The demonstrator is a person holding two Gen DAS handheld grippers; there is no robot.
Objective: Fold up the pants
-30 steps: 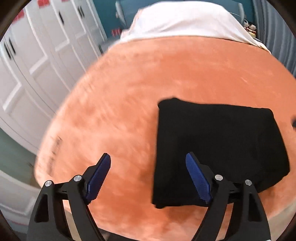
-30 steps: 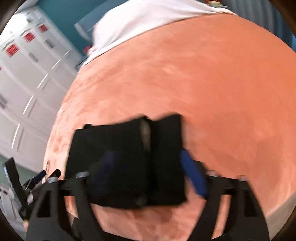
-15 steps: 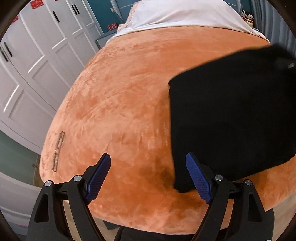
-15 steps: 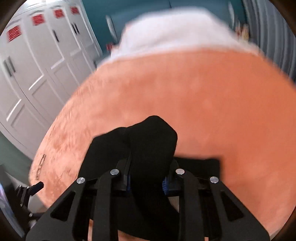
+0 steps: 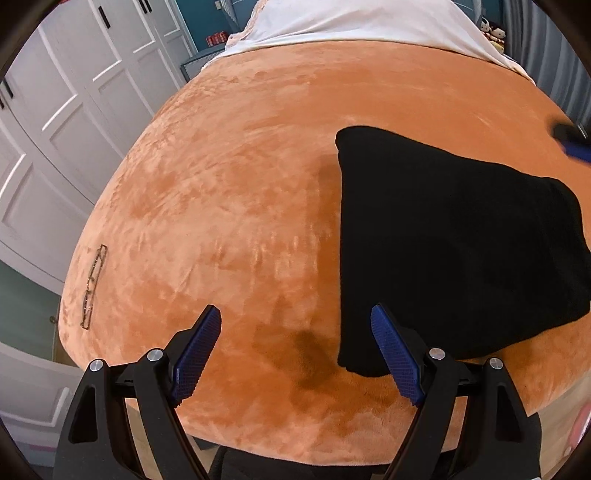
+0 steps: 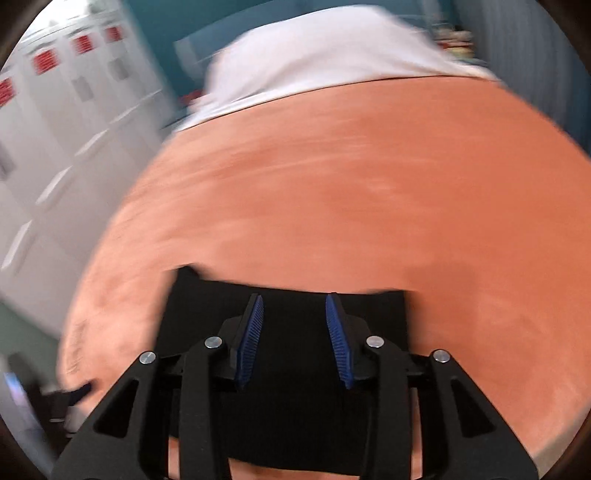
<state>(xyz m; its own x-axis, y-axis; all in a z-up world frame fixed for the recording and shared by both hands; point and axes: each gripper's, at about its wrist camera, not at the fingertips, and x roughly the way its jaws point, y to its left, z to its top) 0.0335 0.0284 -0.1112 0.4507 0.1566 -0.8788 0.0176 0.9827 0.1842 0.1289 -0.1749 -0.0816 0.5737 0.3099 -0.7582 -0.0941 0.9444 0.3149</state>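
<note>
we see: orange plush bed cover (image 5: 236, 192) | white sheet (image 5: 354, 22) at far end | white panelled wardrobes (image 5: 66, 122) left | teal wall (image 6: 177, 22)

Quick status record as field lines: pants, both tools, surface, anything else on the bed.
pants: black pants folded into a compact rectangle, lying flat near the bed's front edge
left tool: left tool open, empty, over bare blanket to the left of the pants
right tool: right tool open, nothing between its pads, over the pants; view blurred
surface: orange plush blanket on the bed
other: white sheet at the far end; white wardrobe doors to the left
</note>
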